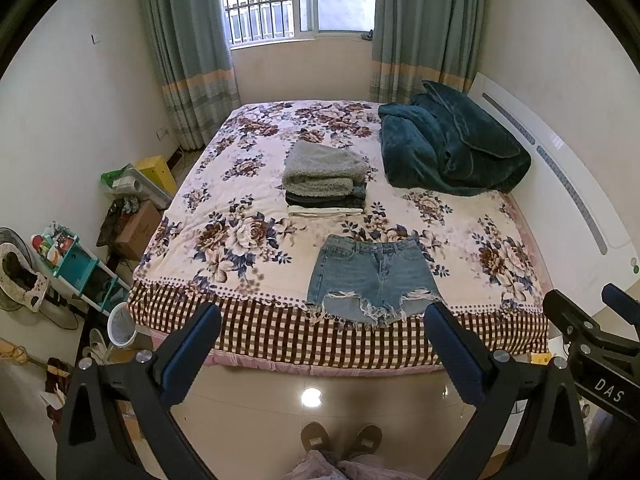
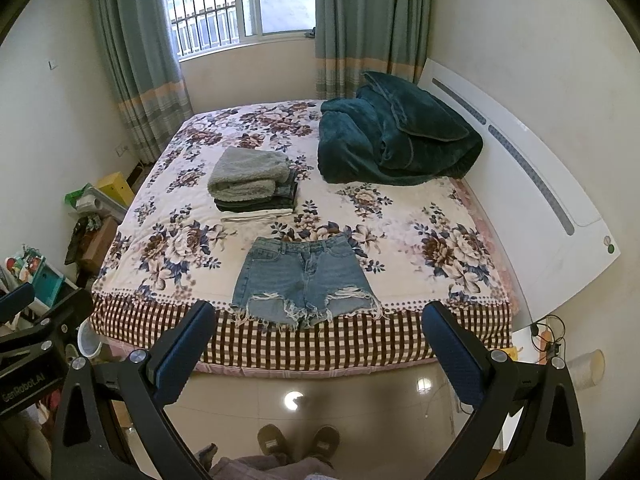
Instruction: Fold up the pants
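The left gripper (image 1: 322, 344) hangs over the tiled floor (image 1: 280, 400) short of the bed, its two blue-padded fingers (image 1: 192, 354) spread wide with nothing between them. The right gripper (image 2: 320, 344) is held level beside it, just to the right, fingers equally far apart and empty; its black frame shows at the right edge of the left wrist view. Beyond both, the denim shorts (image 1: 370, 278) lie flat at the near edge of the bed (image 1: 224, 208), waistband toward the far side and frayed hems reaching onto the brown checked border of the floral bedspread. Just beyond the shorts sits a stack of folded clothes (image 1: 324, 180), topped by a fuzzy grey piece. At the far right, against the white headboard (image 1: 560, 184), a dark teal blanket (image 1: 452, 148) is heaped. A window with green curtains (image 1: 188, 48) fills the far wall, and cluttered shelves (image 1: 76, 264) stand to the left of the bed.
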{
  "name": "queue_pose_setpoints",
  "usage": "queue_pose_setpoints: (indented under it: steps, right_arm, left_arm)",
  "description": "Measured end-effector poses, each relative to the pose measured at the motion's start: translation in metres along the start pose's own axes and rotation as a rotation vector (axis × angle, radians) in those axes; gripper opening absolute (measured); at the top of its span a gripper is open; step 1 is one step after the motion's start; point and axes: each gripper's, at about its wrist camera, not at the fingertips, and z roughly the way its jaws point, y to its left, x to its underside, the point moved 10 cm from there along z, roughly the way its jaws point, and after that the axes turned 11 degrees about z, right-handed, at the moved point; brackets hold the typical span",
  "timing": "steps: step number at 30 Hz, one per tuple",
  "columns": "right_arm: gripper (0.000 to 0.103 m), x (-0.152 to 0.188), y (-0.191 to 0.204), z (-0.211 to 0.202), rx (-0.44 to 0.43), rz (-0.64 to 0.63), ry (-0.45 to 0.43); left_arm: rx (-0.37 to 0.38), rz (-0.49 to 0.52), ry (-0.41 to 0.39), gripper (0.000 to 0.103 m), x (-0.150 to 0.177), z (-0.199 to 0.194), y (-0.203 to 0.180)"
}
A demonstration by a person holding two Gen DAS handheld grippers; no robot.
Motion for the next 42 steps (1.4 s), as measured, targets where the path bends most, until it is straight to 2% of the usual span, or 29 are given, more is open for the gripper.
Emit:
queue_pose_setpoints:
  steps: [16,23,26,27,42]
  right_arm:
    - [0.103,-0.003,0.003,-0.005,0.004,0.001,-0.008]
    - [0.103,-0.012,0.01,-0.011,0.006,0.004,-0.014]
    - [0.103,-0.018,0.013,-0.014,0.006,0.003,-0.012]
    - [0.103,-0.019,0.014,-0.015,0.004,0.004,-0.012]
    - [0.103,-0.024,0.009,-0.014,0.002,0.008,-0.025]
  left_arm:
    - [0.003,-0.001,-0.005,0.103,0.003,0.002,-0.005]
    - [0.003,-0.002,-0.009,0.103,-0.009,-0.003,-0.008]
    - [0.004,-0.001,-0.009,0.103,-0.02,-0.004,-0.012]
    - [0.003,-0.002,-0.01,0.103,-0.034,-0.009,-0.014]
    - [0.008,-0.005,-0.019,0.103,-0.05,-0.009,-0.022]
